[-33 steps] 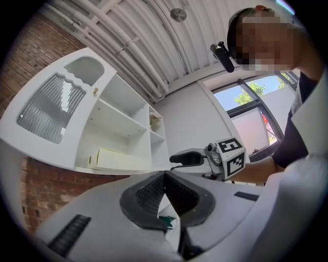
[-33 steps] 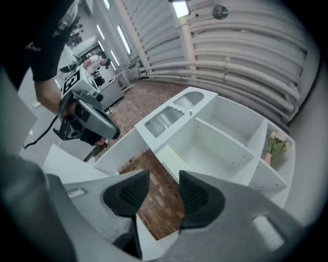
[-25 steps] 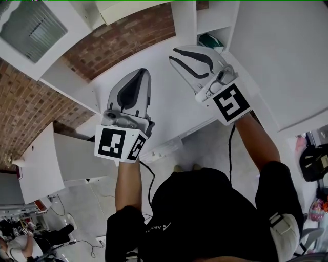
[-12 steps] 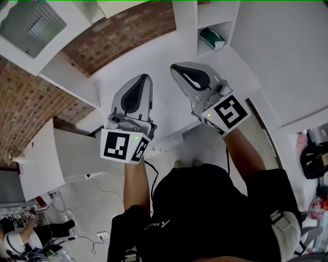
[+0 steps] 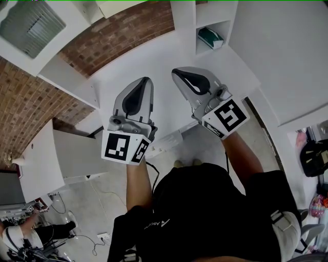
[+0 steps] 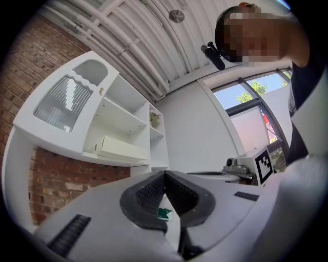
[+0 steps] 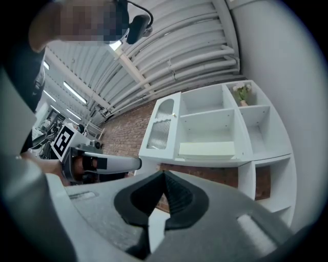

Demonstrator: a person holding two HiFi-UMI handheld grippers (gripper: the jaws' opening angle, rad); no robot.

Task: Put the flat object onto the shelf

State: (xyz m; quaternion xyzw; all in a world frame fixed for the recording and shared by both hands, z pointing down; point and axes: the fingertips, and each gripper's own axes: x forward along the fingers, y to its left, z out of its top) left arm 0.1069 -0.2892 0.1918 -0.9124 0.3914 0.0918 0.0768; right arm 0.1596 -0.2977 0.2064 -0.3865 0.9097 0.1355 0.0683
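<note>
A flat green and white object (image 5: pixel 211 37) lies inside a lower cubby of the white shelf unit (image 5: pixel 225 15), apart from both grippers. My right gripper (image 5: pixel 175 72) hovers over the white tabletop (image 5: pixel 164 46), short of that cubby, jaws shut and empty. My left gripper (image 5: pixel 145 80) is beside it on the left, also shut with nothing held. In the left gripper view the pads (image 6: pixel 154 192) meet, and a bit of the green object (image 6: pixel 164 212) shows through the gap below them. The right gripper view shows its pads (image 7: pixel 177 194) pressed together too.
A long flat white box (image 7: pixel 206 149) rests on a middle shelf, and a small plant (image 7: pixel 242 93) stands in a top cubby. A cabinet door with ribbed glass (image 5: pixel 32 26) and a brick wall (image 5: pixel 123 36) lie to the left. A white block (image 5: pixel 166 140) sits at the table's near edge.
My right gripper has drawn back from the cubby toward the person and its jaws have shut, leaving the green object uncovered in the cubby. The left gripper has drifted slightly nearer.
</note>
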